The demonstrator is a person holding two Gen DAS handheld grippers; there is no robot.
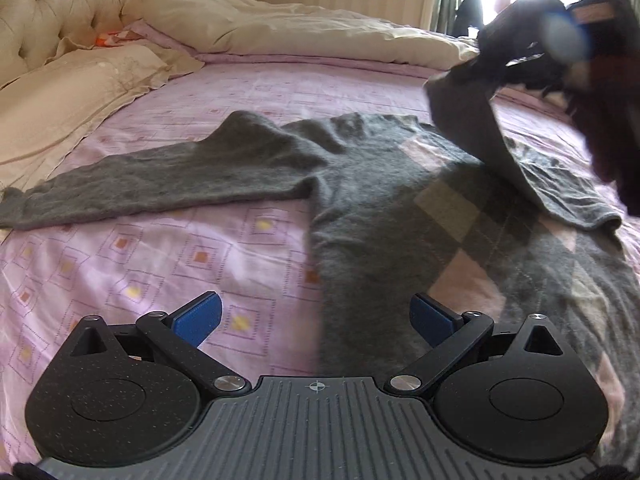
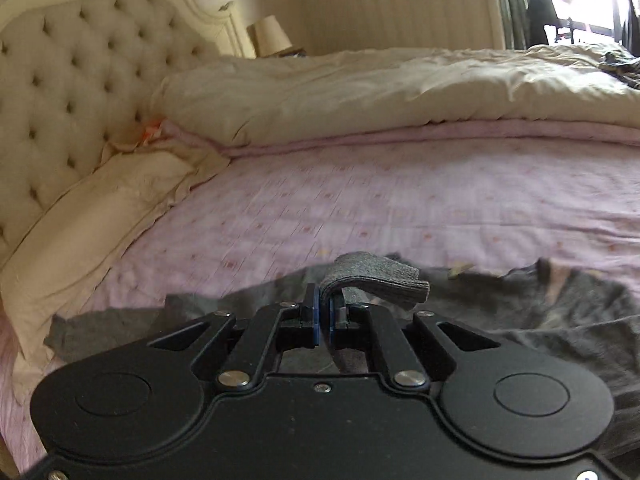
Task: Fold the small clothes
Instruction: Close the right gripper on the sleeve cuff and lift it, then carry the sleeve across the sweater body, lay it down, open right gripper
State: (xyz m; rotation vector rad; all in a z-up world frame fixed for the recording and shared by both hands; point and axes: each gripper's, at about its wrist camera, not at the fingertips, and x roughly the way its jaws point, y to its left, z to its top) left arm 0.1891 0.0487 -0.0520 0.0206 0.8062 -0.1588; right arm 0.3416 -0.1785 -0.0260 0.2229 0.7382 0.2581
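Observation:
A grey argyle sweater (image 1: 360, 184) lies flat on the pink bedsheet (image 1: 160, 264), its one sleeve (image 1: 140, 184) stretched out to the left. My left gripper (image 1: 316, 320) hovers open over the sweater's lower left edge, blue pads (image 1: 200, 316) wide apart and holding nothing. At the upper right my right gripper (image 1: 520, 60) has the other sleeve (image 1: 480, 136) lifted off the bed. In the right wrist view that gripper (image 2: 323, 312) is shut on the sleeve cuff (image 2: 376, 280), which folds over the fingertips, with the sweater body (image 2: 560, 312) below.
A cream duvet (image 1: 300, 32) is bunched along the far side of the bed. A pillow (image 1: 80, 92) lies at the left by the tufted headboard (image 2: 80, 80). A lamp (image 2: 272, 36) stands behind. Bare pink sheet (image 2: 400, 208) stretches beyond the sweater.

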